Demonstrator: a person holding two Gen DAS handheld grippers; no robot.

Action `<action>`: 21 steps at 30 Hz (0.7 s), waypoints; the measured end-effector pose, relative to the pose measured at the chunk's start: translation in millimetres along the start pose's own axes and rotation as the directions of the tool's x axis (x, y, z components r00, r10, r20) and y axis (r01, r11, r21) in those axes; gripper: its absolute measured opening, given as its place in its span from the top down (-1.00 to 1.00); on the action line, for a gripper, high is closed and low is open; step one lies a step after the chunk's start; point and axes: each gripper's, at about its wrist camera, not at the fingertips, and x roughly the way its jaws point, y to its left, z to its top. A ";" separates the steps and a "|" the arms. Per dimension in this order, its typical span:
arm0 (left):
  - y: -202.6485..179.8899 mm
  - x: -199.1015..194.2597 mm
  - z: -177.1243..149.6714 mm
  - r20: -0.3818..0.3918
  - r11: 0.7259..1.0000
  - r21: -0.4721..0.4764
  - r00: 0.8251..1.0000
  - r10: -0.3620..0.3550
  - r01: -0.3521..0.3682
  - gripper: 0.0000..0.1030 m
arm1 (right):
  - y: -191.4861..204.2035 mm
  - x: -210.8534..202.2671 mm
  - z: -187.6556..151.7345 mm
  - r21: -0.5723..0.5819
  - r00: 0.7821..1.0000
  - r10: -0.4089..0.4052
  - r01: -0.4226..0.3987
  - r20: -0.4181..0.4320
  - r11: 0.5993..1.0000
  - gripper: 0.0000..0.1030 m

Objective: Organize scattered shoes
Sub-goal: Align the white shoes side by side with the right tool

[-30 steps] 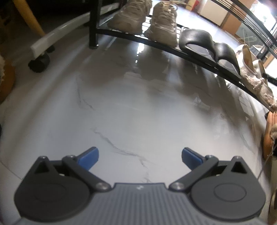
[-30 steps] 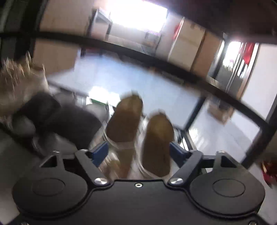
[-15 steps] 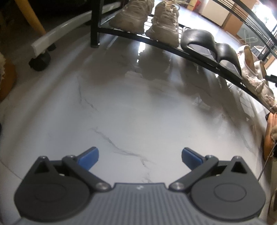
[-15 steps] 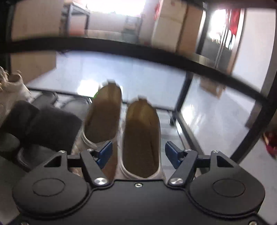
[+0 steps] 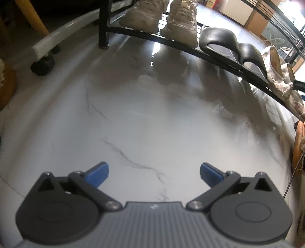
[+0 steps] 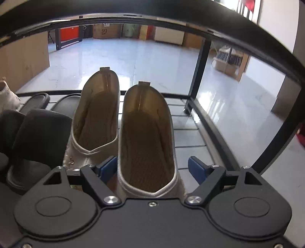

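In the right wrist view, two cream slip-on shoes with tan insoles stand side by side on the black wire rack shelf. The right shoe has its toe end between the jaws of my right gripper. The jaws are opening: the left pad is against the shoe and the right pad stands clear of it. The left shoe sits just beside it. My left gripper hangs open over bare marble floor with nothing between its fingers. Ahead of it is the rack's low shelf.
Black slippers sit left of the cream pair. The shelf also holds beige sneakers, black slippers and white flats. A rack post and upper bar frame the shelf. A white bar on a caster stands left.
The right gripper has rolled level and moved along the shelf. The cream pair is now sharp and square in front of it. The left gripper has not moved.
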 end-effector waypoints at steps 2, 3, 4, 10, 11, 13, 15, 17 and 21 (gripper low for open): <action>1.0 -0.4 0.5 0.002 1.000 -0.005 1.000 0.003 -0.003 -0.99 | -1.1 -1.9 -3.2 -0.016 1.000 0.014 -0.014 -0.002 1.000 -0.38; 1.3 -0.7 0.7 0.004 1.000 -0.005 1.000 0.004 -0.004 -0.99 | 0.8 -5.2 -6.8 -0.041 1.000 0.009 -0.008 0.016 0.999 -0.42; 1.1 -1.3 0.9 0.008 1.000 -0.003 1.000 0.005 -0.005 -0.99 | 2.0 -8.2 -8.7 -0.047 1.000 0.004 -0.002 0.025 0.999 -0.51; -0.2 -4.8 0.9 0.023 1.000 0.015 1.000 0.004 -0.004 -0.99 | -1.3 -13.6 -12.9 -0.027 1.000 -0.019 0.019 -0.004 0.999 -0.72; -0.3 -5.2 0.6 0.025 1.000 0.016 1.000 0.000 -0.001 -0.99 | -3.1 -10.7 -12.4 -0.019 1.000 -0.019 0.018 -0.012 1.000 -0.84; -0.6 -4.0 0.4 0.020 1.000 0.017 1.000 0.001 -0.001 -0.99 | -8.4 -0.2 -10.6 0.018 0.999 -0.010 0.011 -0.036 1.000 -0.88; 0.1 -2.5 -0.2 0.015 1.000 0.017 1.000 0.006 -0.007 -0.99 | -10.3 7.3 -7.0 0.043 0.999 0.003 -0.001 -0.044 0.999 -0.85; 0.9 -0.5 -0.6 0.007 1.000 0.014 1.000 0.011 -0.012 -0.99 | -12.4 15.8 -4.2 0.057 0.998 0.012 -0.009 -0.054 0.998 -0.88; 1.8 4.5 -0.5 -0.010 1.000 0.000 1.000 0.017 -0.017 -0.99 | -24.0 23.3 -2.0 0.109 0.991 0.095 -0.085 -0.091 0.990 -0.38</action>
